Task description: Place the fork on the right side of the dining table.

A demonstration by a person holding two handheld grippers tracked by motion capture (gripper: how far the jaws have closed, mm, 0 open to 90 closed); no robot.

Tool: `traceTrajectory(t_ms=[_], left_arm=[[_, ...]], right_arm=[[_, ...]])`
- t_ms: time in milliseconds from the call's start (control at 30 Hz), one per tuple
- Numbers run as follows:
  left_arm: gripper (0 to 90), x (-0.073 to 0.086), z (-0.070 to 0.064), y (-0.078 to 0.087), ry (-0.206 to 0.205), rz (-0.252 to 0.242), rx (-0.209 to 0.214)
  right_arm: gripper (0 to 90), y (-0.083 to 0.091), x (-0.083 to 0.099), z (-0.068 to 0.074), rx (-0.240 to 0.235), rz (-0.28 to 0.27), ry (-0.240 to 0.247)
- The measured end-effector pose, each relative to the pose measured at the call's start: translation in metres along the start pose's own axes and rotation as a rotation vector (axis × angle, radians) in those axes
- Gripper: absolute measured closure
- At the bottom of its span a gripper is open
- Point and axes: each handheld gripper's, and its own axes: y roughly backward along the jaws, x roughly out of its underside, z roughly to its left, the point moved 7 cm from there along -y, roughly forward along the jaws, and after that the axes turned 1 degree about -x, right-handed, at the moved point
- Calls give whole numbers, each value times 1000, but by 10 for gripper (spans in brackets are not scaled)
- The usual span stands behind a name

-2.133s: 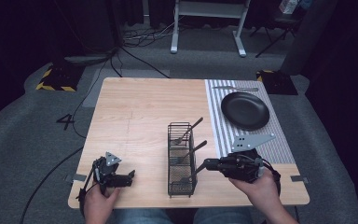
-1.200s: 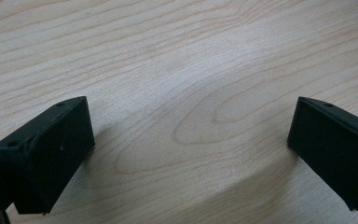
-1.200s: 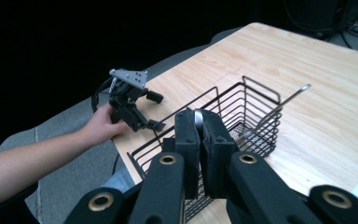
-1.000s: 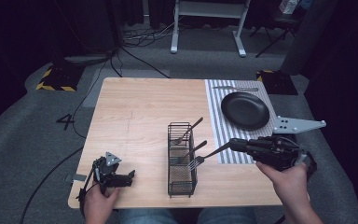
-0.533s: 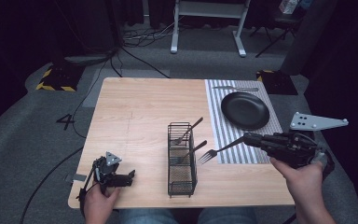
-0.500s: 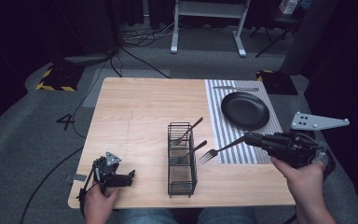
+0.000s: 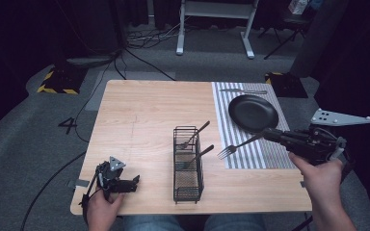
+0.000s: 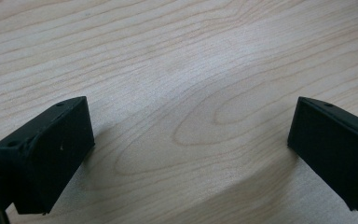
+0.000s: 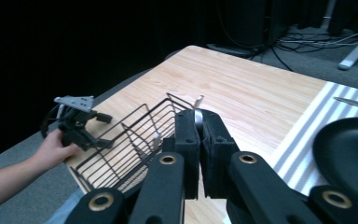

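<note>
A fork (image 7: 238,145) is pinched by its handle between the pressed-together jaws of the right gripper (image 7: 270,134), which is held in the person's right hand (image 7: 320,175) at about 4 o'clock on the wooden table (image 7: 144,115). The fork is carried clear of the surface, its tines pointing toward 9 o'clock above the near left edge of the striped placemat (image 7: 250,159), just to the right of the black wire cutlery basket (image 7: 187,166). In the right gripper view, the metal handle end (image 9: 198,117) is seen clamped between the two black jaws, with the basket (image 9: 130,140) lying beyond them.

Two more utensils (image 7: 196,134) are seen leaning in the basket, their handles slanting out toward 2 o'clock. A black plate (image 7: 253,111) is set on the placemat at about 2 o'clock, and a knife (image 7: 243,91) is laid just beyond it at the mat's far edge.

The left gripper (image 7: 134,182) is rested at about 7 o'clock near the table's front edge, held in the left hand (image 7: 103,207). In the left gripper view its jaws are spread wide over bare wood, with nothing between them.
</note>
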Motion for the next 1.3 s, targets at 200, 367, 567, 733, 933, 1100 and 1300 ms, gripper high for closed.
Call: traceTrajectory(t_ms=[200,367,567,733,933,1100,1300], left_arm=[[3,0,0,0,0,0,0],[3,0,0,0,0,-1,-1],[4,0,0,0,2,0,-3],[4,0,0,0,2,0,-3],[4,0,0,0,2,0,-3],[4,0,0,0,3,0,-3],[4,0,0,0,2,0,-3]], right_arm=[[867,3,1,-16,57,-3,-21],[868,3,7,-34,93,-7,-60],[867,1,11,-53,150,-3,-71],[867,0,12,-72,203,-4,-87],[867,-6,21,-89,251,5,-111],[867,-13,34,-101,253,17,-150],[867,-21,46,-107,258,23,-171]])
